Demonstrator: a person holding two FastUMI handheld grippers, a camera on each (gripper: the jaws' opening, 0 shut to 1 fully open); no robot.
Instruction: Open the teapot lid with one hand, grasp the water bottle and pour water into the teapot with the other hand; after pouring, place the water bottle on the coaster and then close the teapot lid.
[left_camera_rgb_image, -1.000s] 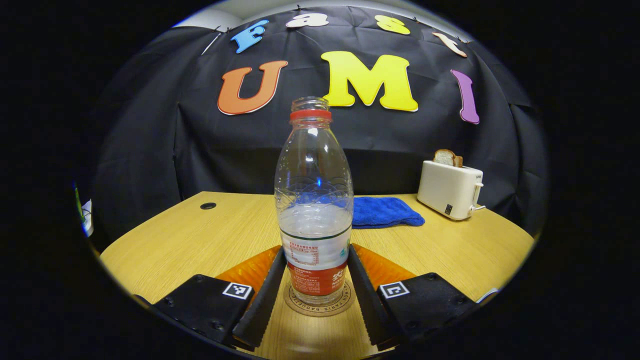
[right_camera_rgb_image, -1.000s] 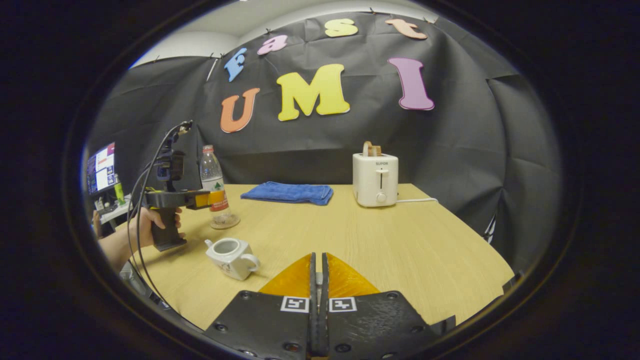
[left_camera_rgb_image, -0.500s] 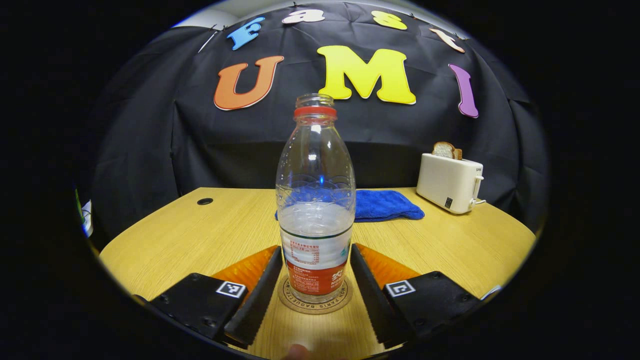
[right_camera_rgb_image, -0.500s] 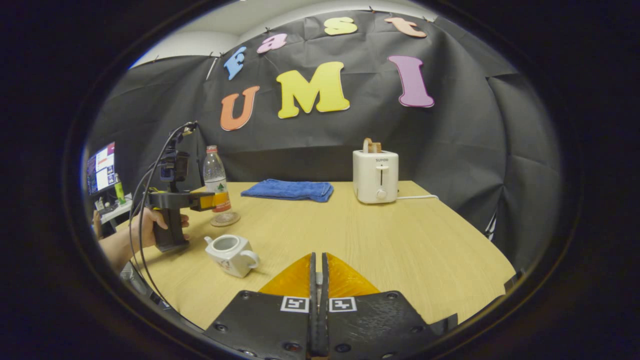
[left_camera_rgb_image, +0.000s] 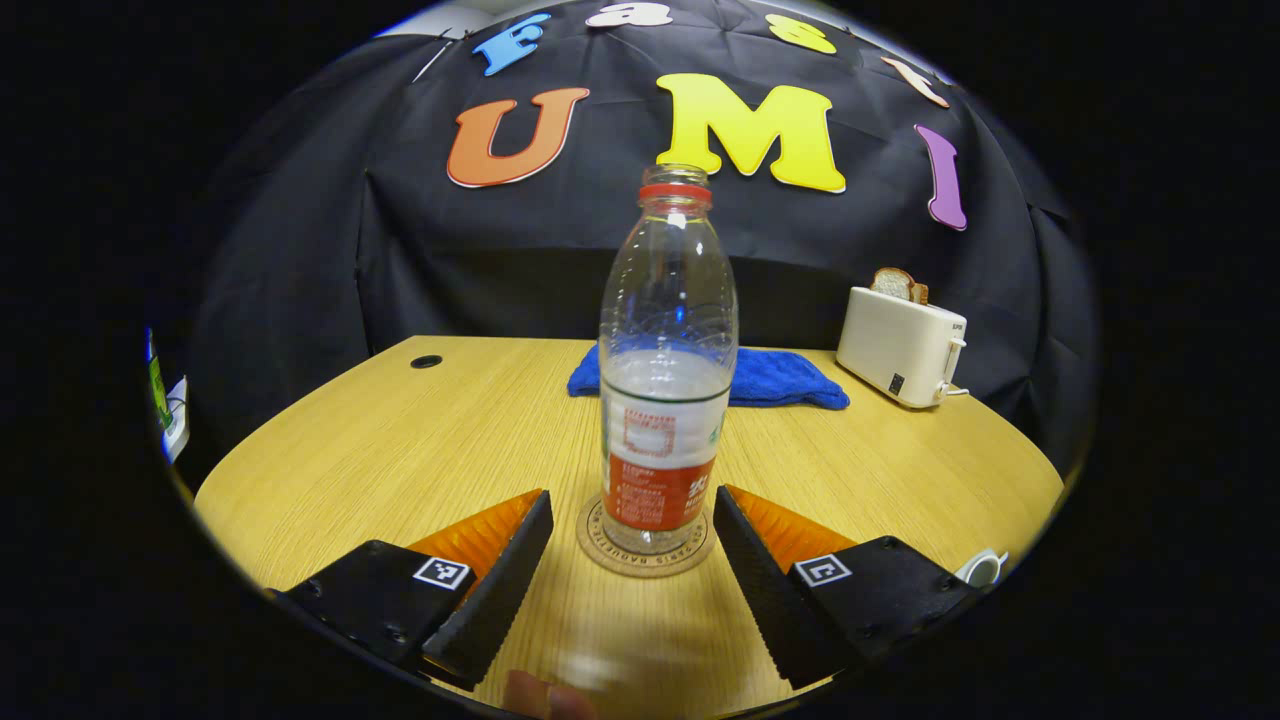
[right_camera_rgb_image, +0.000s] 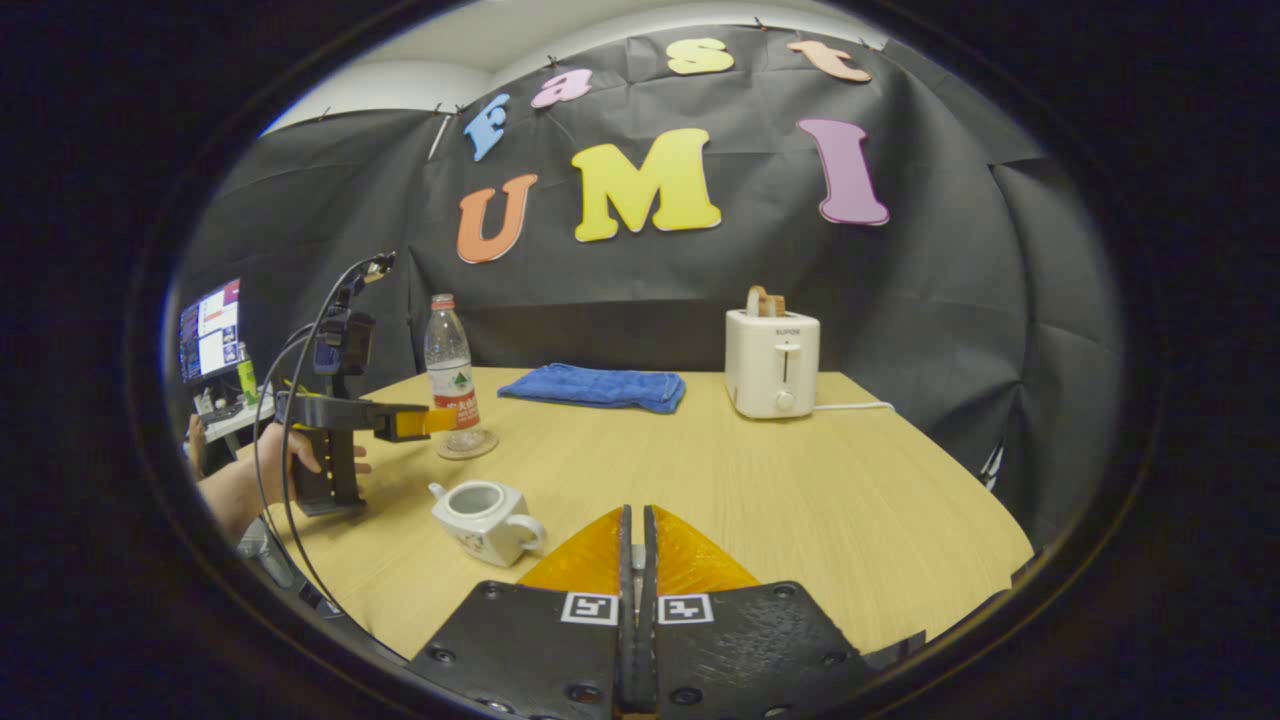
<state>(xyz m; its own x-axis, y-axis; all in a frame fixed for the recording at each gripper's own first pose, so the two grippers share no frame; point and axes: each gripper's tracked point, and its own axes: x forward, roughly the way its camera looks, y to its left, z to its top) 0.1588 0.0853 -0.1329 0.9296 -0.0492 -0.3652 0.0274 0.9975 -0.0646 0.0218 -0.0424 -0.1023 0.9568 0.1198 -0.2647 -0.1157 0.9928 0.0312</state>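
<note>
Left gripper view shows the water bottle (left_camera_rgb_image: 667, 360) standing upright on the round coaster (left_camera_rgb_image: 646, 540) on the bench (left_camera_rgb_image: 400, 440), its cap off and water filling roughly the lower half. The left gripper (left_camera_rgb_image: 630, 570) sits just short of the bottle with its two fingers spread wide apart, one to each side of the coaster, touching neither the bottle nor the coaster. A blurred fingertip (left_camera_rgb_image: 530, 695) shows at the bottom edge. Behind the bottle lies a folded blue cloth (left_camera_rgb_image: 790, 378), and to its right stands a white toaster (left_camera_rgb_image: 900, 345) with a slice of bread (left_camera_rgb_image: 895, 284) sticking out of the slot. In the right gripper view, the white teapot (right_camera_rgb_image: 487, 520) sits on the bench with its top open, near the front left edge, well apart from the bottle (right_camera_rgb_image: 452, 372) on its coaster (right_camera_rgb_image: 467, 447). A person's hand (right_camera_rgb_image: 285, 460) holds the left gripper (right_camera_rgb_image: 440, 420) level beside the bottle's lower part. The right gripper (right_camera_rgb_image: 633, 560) has its fingers pressed together; whether the lid is pinched between them cannot be told. A monitor (right_camera_rgb_image: 210, 328) glows at the far left beyond the bench.
</note>
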